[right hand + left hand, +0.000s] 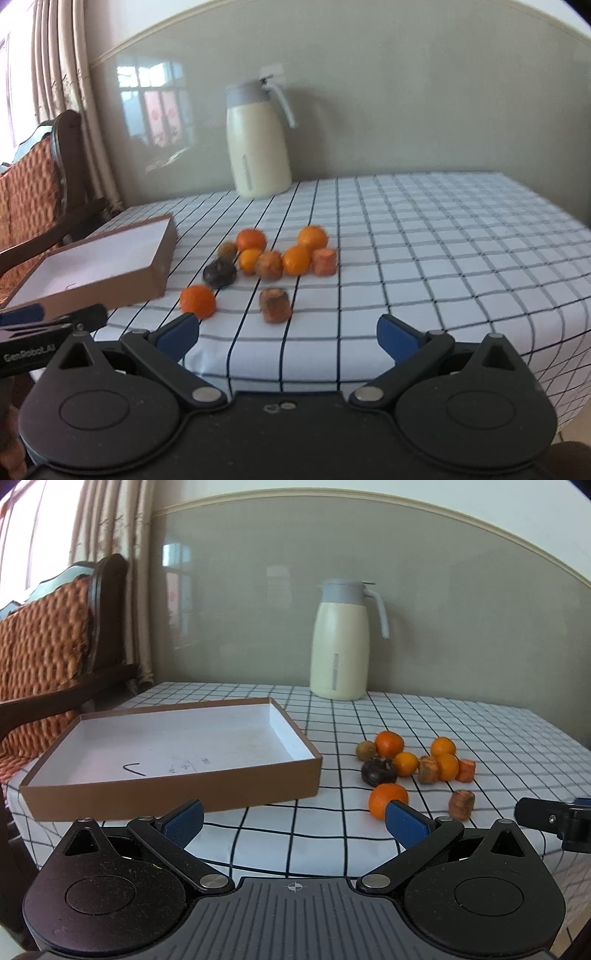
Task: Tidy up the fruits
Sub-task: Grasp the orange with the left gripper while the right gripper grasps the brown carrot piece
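Note:
Several oranges, carrot chunks and dark fruits lie in a loose pile (417, 762) on the checked tablecloth; the pile also shows in the right wrist view (273, 260). One orange (384, 797) (198, 301) and one brown chunk (461, 804) (275, 304) lie nearer, apart from the pile. An empty brown cardboard tray (170, 786) (159, 273) with a white inside sits left of the fruit. My left gripper (293, 821) is open and empty, before the tray's right corner. My right gripper (288, 338) is open and empty, just short of the near chunk.
A cream thermos jug (340, 642) (256, 147) stands at the back of the table by the wall. A wooden chair with an orange woven cushion (40, 657) is at the left. The table's front edge (332, 384) drops off just under the grippers.

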Demonstrator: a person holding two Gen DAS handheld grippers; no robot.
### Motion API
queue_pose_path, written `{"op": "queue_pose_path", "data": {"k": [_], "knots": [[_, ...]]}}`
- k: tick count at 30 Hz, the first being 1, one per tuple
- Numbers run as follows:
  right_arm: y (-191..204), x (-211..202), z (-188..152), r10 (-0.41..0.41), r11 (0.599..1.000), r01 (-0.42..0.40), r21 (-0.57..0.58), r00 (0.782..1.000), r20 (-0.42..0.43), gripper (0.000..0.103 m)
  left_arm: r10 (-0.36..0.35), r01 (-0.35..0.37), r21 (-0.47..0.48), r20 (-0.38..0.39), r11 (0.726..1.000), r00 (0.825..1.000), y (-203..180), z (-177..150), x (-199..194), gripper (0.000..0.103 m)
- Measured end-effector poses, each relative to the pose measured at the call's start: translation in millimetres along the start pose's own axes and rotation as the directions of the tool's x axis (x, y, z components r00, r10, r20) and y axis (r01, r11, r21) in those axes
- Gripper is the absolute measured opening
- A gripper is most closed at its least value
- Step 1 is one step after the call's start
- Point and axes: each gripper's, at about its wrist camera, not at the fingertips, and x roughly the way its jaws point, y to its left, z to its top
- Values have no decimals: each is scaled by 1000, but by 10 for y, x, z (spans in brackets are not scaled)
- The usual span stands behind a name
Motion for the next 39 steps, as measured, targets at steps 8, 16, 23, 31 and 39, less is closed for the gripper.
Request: {"op": "queue_pose_path", "data": {"k": [8,16,23,31,39], "knots": [[-124,34,32,28,999,-28,24,999,17,96,-26,27,72,-22,997,999,-66,30,64,103],[-48,244,117,43,998,-44,-43,999,-19,83,-31,42,134,-85,990,996,-210,55,286,103],[-50,462,168,43,998,-44,-36,998,-48,71,-50,70,188,-112,980,992,-352,73,493,103],[-55,683,189,57,997,-60,-38,995,-85,51,-74,93,191,-107,977,992,-427,62,646,103],[-27,872,176,74,996,-80,-43,990,-123,38,-81,108,234,-122,966,989,-501,35,754,83]]}}
